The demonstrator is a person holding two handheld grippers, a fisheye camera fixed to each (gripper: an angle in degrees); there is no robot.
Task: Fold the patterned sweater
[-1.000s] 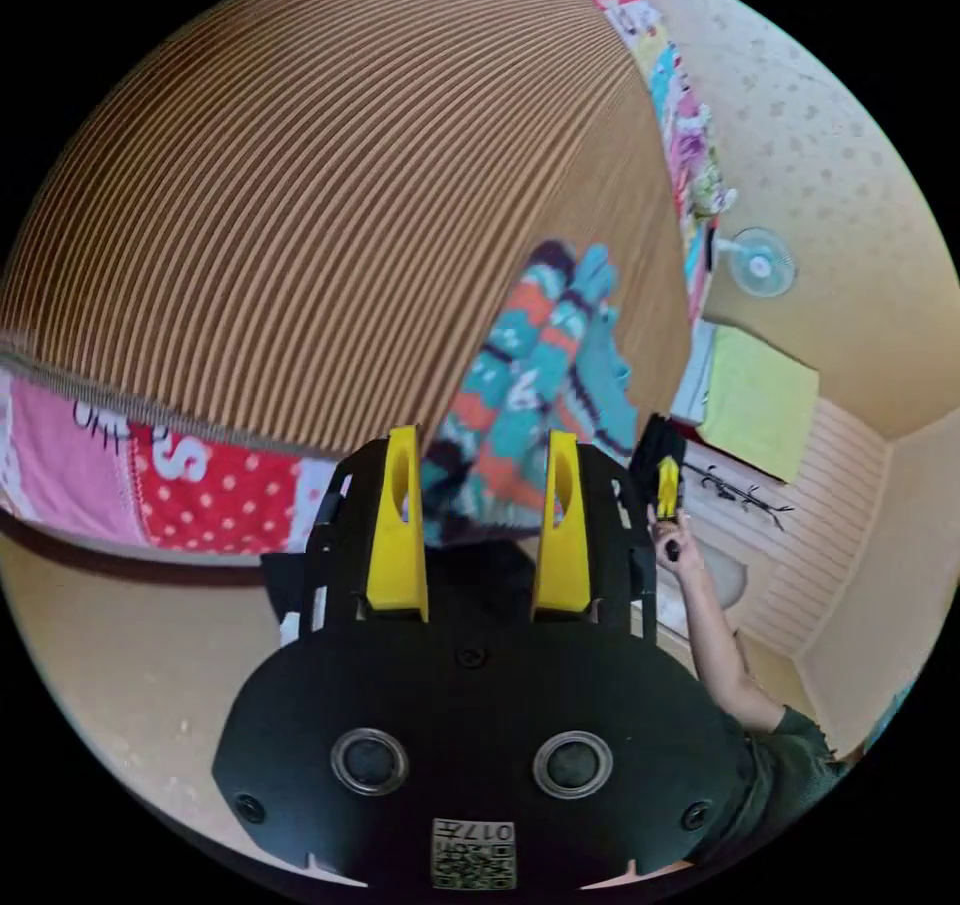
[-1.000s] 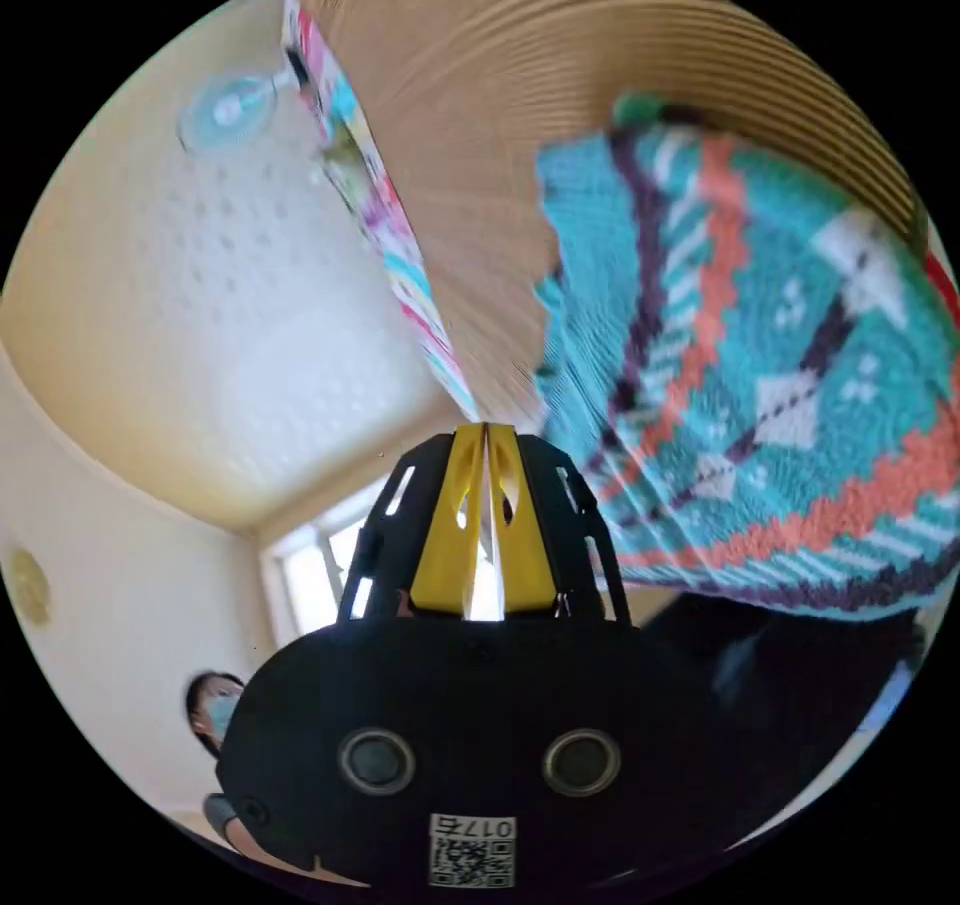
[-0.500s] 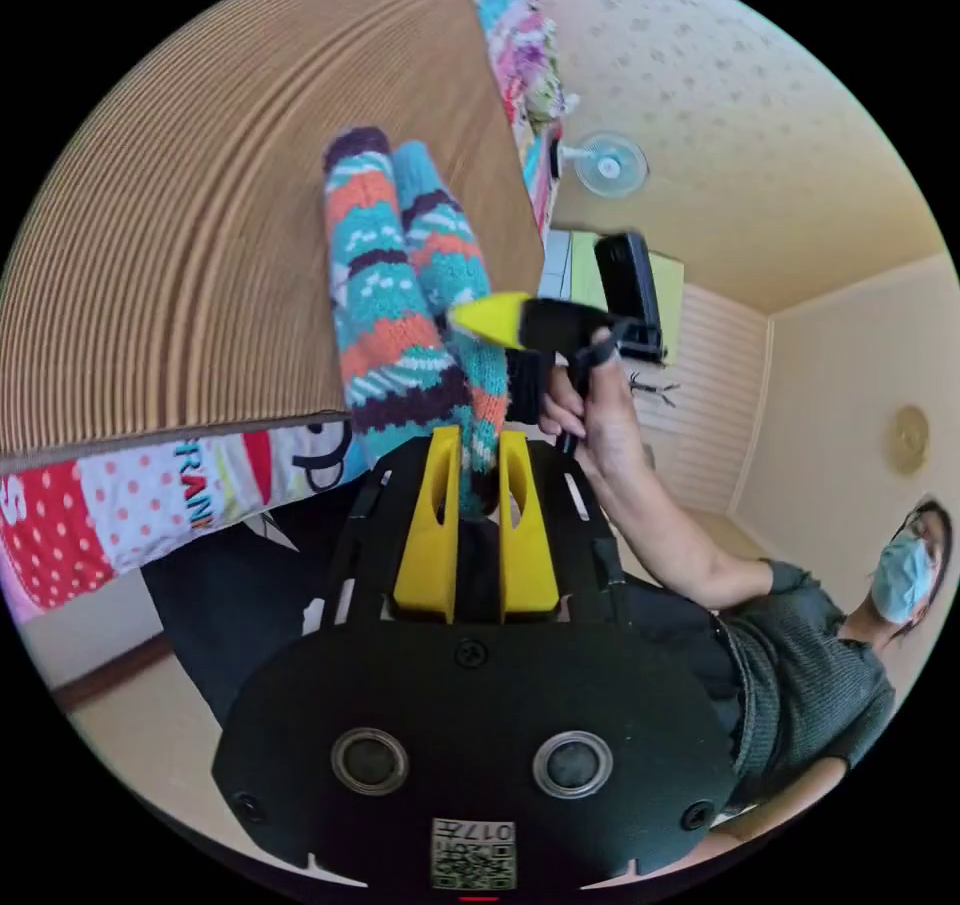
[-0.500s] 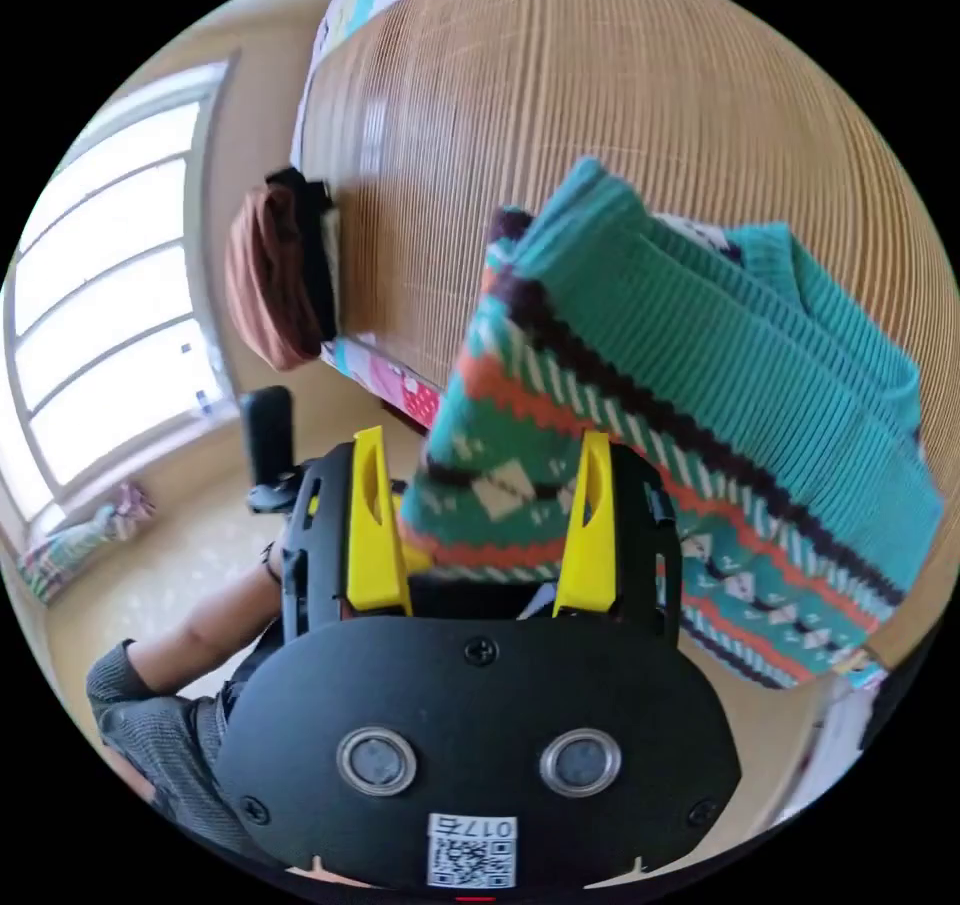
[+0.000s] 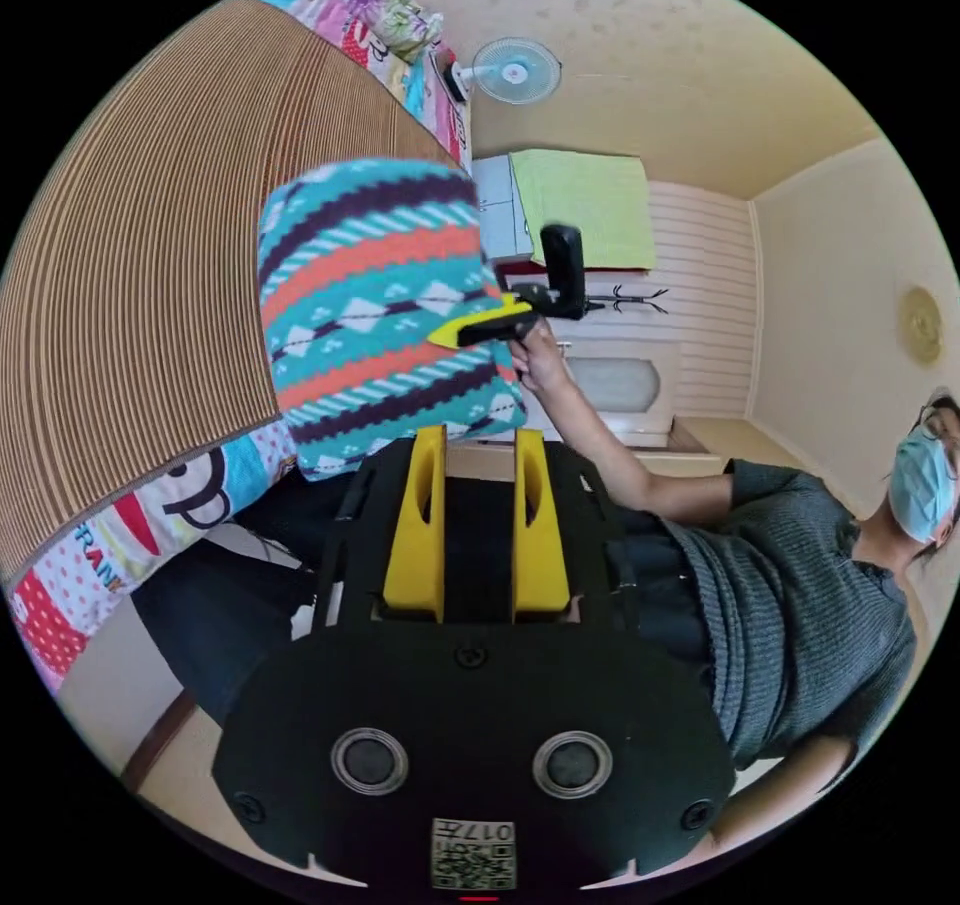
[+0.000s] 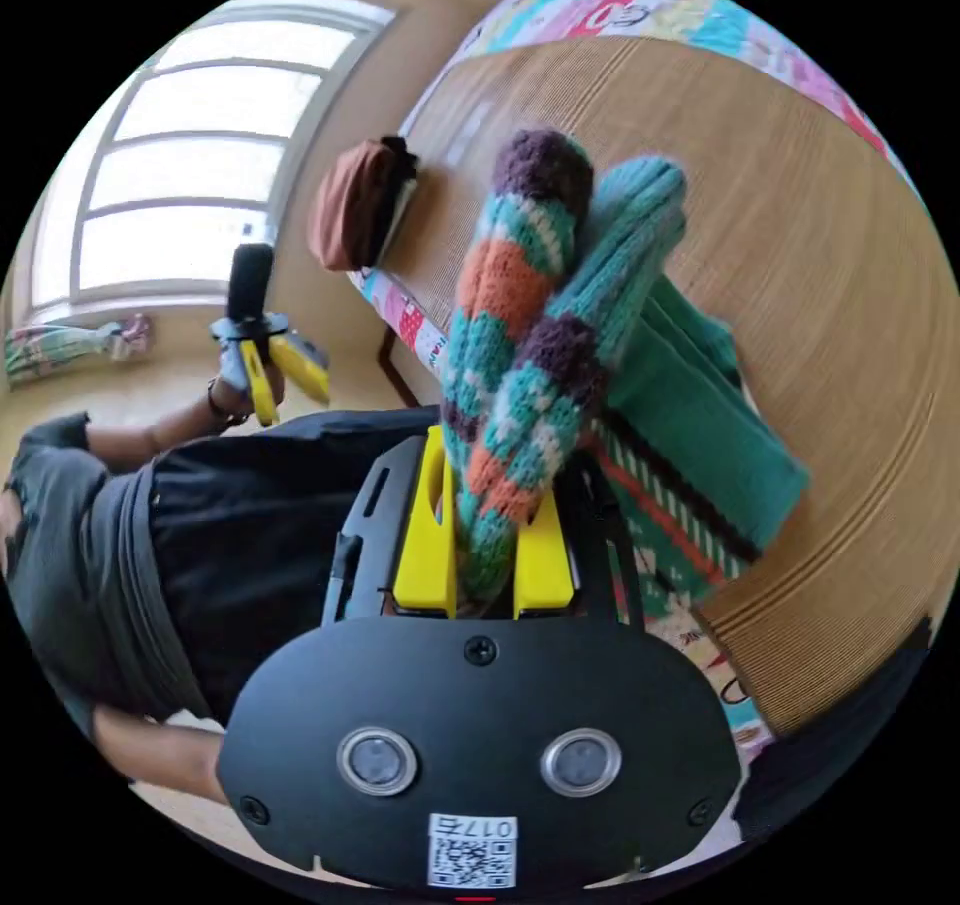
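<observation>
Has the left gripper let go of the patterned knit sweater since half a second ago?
Yes. The left gripper now stands open below the patterned knit sweater, nearer the bed's patchwork edge; the right gripper holds it.

Ribbed tan mat (image 6: 800, 275) (brown bundle (image 6: 352, 203) on it) over bed.

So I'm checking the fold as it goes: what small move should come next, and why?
Probably lower the folded sweater onto the ribbed mat and let go. The right hand-held gripper is clamped on its bunched edge, holding it up off the mat, while the left hand-held gripper sits open just below it, gripping nothing. The sweater already looks doubled over, so setting it down flat seems the natural step.
</observation>
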